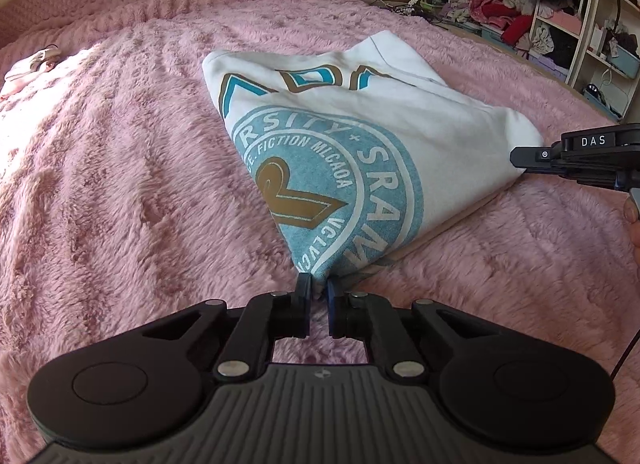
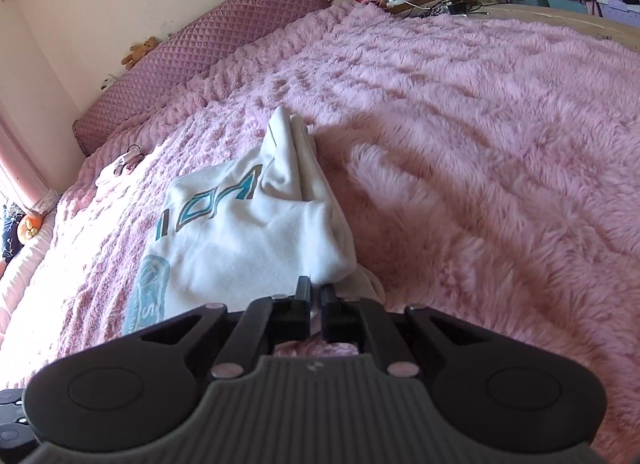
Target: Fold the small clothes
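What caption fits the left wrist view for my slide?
Left tongs pinch a corner of the white printed sweatshirt on the pink fluffy blanket; right tongs grip the adjacent corner.

A fluffy pink blanket covers the bed; a teddy bear sits atop the quilted headboard (shelves hold heaped clothes).

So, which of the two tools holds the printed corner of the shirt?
The left tool: it pinches the white shirt at the blue round print. The right tool grips a plain white corner.
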`<state>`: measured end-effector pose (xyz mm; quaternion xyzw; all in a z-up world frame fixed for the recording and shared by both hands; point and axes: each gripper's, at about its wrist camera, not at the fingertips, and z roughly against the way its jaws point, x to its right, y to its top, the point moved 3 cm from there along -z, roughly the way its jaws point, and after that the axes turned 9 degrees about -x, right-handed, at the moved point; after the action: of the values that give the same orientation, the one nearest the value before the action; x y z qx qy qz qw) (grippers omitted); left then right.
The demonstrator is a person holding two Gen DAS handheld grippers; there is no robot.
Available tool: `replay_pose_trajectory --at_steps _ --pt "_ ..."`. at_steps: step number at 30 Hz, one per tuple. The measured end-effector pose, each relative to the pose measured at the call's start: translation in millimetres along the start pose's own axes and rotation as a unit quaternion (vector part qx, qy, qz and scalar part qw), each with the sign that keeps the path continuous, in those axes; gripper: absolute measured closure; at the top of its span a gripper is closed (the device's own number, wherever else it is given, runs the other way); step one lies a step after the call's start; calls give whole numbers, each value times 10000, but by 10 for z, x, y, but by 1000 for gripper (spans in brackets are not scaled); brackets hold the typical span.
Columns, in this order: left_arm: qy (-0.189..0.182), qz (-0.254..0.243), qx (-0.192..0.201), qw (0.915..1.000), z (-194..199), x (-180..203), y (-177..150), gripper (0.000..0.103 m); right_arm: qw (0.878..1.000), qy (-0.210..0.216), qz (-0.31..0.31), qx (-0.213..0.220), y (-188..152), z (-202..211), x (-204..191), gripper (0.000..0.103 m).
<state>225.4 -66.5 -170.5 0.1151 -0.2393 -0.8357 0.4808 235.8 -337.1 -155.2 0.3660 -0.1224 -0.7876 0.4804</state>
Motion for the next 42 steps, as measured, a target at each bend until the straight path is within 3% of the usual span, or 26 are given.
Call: replay_pose_trajectory --at_steps 4,6,8,11,14,19,20,22,26,28,30,31,35,37,41,42 --pt "-189 214 -11 9996 27 -57 -29 95 9997 106 -181 -137 -104 -106 134 103" --pt "-214 239 -23 9995 137 -77 -55 95 9994 236 -209 -116 -93 -16 153 92" --pt "-467 369 73 9982 306 -117 -93 95 9993 285 -224 -34 -44 103 157 76" --pt "-655 587 376 9954 493 -188 -64 94 9988 316 34 372 197 281 72 63" --pt "-993 949 704 9880 545 -260 125 94 9948 403 478 806 586 256 -100 60" --pt "-1413 1362 952 9759 362 -242 414 94 9886 591 1077 867 1168 -224 -387 43" --pt "-1525 1437 965 9730 304 -228 449 94 9881 491 1171 863 1315 -381 -453 36" --pt "-1679 1524 971 9691 204 -203 485 92 9876 286 1303 833 1477 -593 -525 35" --pt "-1629 1539 735 9718 -13 -158 451 90 9876 -294 1488 395 1719 -1107 -584 32" --pt "-1623 1569 686 9718 -94 -162 391 90 9877 -453 1482 207 1759 -1268 -563 32" --pt "-1607 1589 631 9721 -149 -175 328 90 9889 -282 1459 28 1744 -1369 -531 62" --pt "-1643 1623 619 9710 -162 -189 308 90 9881 -215 1523 -37 1740 -1392 -539 94" --pt "-1660 1616 594 9710 -174 -190 290 90 9819 -131 1877 195 1753 -1324 -637 95" --pt "-1609 1600 536 9724 -181 -163 305 90 9797 -299 1957 321 1804 -1341 -638 96" --pt "-1518 1563 465 9749 -189 -122 331 90 9800 -724 1852 -20 1812 -1670 -388 100" --pt "-1506 1558 462 9752 -192 -120 330 90 9823 -667 1751 -51 1800 -1704 -322 100"
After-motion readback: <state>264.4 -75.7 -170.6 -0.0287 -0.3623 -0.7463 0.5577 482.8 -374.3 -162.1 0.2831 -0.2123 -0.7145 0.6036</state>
